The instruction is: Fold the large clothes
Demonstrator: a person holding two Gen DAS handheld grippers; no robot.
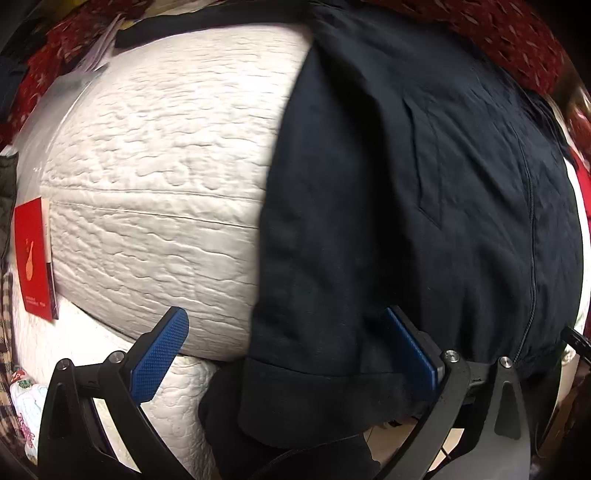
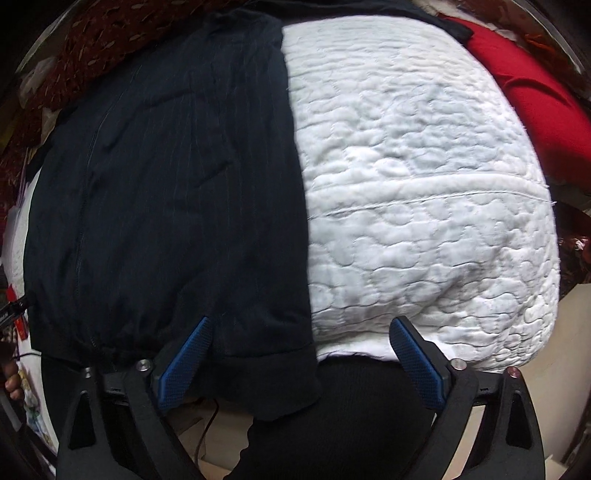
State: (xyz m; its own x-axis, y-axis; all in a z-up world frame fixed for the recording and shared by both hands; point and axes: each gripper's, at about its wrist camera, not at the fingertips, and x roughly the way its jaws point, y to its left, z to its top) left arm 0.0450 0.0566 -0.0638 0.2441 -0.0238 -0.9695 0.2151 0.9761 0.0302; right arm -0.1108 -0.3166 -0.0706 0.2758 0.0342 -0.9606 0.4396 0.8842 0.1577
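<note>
I've got a dark navy zip-front jacket (image 1: 424, 184) of faintly pinstriped fabric lying flat on a white quilted mattress (image 1: 155, 177), its ribbed hem hanging over the near edge of the bed. Zip runs down the middle, closed as far as I can see.

Left hand-held gripper (image 1: 284, 350): jaws wide apart, blue textured pads pointing down at the hem. One pad (image 1: 159, 358) is over bare mattress just left of the jacket's side edge; the other sits over the dark fabric near the zip. Hem corner lies between them, nothing pinched.

Right hand-held gripper (image 2: 301, 363): also spread wide, no grip. Its left pad (image 2: 184, 365) is over the jacket's hem, the right one over white quilt, w/ the garment's right side edge between.

Off to the left in the left wrist view a red card-like booklet (image 1: 35, 258) rests against the mattress side. Red patterned bedding (image 1: 509, 33) is bunched at the far side, and a plain red cloth (image 2: 535, 85) lies at the mattress's far right corner. Pale floor shows below the bed edge.
</note>
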